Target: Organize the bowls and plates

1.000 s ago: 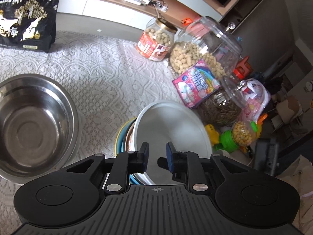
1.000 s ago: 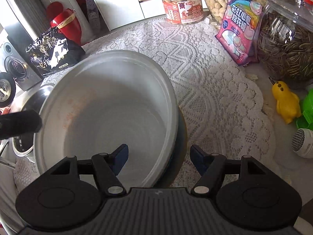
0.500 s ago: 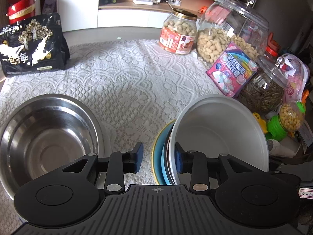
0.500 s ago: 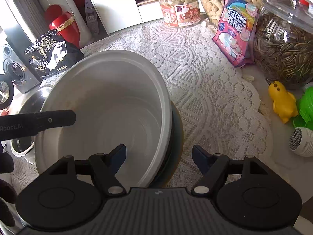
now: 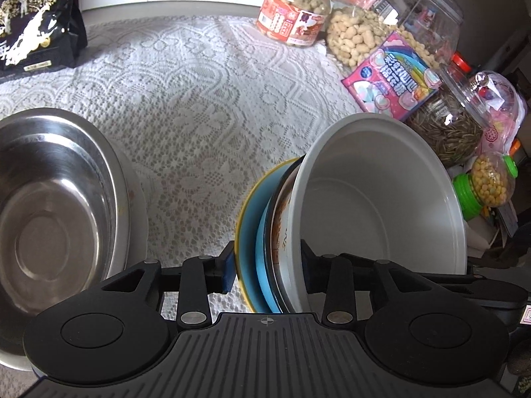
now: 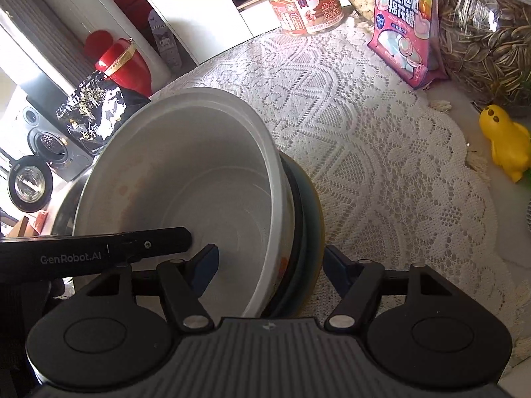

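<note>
Biggest change over the last 1 s: the left gripper (image 5: pixel 265 272) has swung from over the stack's middle to its left edge, and its jaws have gone from nearly closed to about half open. They now straddle the rims of the whole nested stack, 1 pad outside the yellow-rimmed blue plate (image 5: pixel 247 232), the other inside the large white plastic bowl (image 5: pixel 381 205). Whether the pads press the rims I cannot tell; it looks like a bracket, not a firm pinch yet.

The right gripper (image 6: pixel 270 265) is unchanged across the 3 moments: jaws wide open around the stack's right edge, 1 finger inside the white bowl (image 6: pixel 186 179), 1 outside the plate, gripping nothing. My read: a 2-handed grab of the stack is being set up, so closing both comes next.

The stack sits on the white lace tablecloth (image 5: pixel 199 99), white bowl on top, a printed bowl under it, blue plate at the bottom, all looking tilted in both views, maybe from the fisheye lens.

Left view only: the large stainless steel bowl (image 5: pixel 49 205), well left of the stack, empty, the likely next nesting target; also the layered rims in profile.

Right view only: the left gripper's black finger (image 6: pixel 132 245) reaching into the white bowl, and faint orange stains on its inner wall.
</note>
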{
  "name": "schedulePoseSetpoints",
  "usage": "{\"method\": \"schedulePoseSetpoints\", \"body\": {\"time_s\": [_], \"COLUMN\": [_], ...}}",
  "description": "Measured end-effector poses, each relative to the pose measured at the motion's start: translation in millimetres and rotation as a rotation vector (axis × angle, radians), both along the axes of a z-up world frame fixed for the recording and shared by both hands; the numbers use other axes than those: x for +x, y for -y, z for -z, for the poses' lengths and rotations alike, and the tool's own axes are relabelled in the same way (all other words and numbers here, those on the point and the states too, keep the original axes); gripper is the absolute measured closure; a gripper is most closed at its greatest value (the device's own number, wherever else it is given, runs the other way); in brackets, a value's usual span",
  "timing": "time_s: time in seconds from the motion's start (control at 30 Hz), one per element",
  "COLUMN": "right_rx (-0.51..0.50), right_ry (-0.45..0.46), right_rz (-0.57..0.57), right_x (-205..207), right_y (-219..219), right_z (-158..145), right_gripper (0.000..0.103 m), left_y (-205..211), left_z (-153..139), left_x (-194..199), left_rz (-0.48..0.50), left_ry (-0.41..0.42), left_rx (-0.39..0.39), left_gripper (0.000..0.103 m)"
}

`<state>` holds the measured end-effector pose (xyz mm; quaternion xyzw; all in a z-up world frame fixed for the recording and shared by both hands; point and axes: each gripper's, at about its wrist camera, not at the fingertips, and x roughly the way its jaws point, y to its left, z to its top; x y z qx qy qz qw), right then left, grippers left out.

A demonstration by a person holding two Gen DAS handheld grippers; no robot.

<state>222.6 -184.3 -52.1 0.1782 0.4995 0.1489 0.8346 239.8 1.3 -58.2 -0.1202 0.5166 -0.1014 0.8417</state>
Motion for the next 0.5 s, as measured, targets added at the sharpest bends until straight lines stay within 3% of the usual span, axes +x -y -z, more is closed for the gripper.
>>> {"method": "schedulePoseSetpoints", "body": {"time_s": [0.2, 0.5], "right_rx": [0.069, 0.131], "right_ry": [-0.007, -0.001], "right_rz": [0.025, 0.052], "right_x": [0.7, -0.2], "right_y": [4.6, 14.0], "right_z": [5.1, 9.8], "right_gripper": [0.045, 0.047], "left_y": [3.2, 9.0], "left_z": [4.3, 1.1], "left_x": [4.7, 3.8], "left_rz": [0.015, 0.043], "left_ry": [-0.013, -0.004], "left_rx": [-0.017, 0.027], "left_gripper": [0.054, 0.054]}}
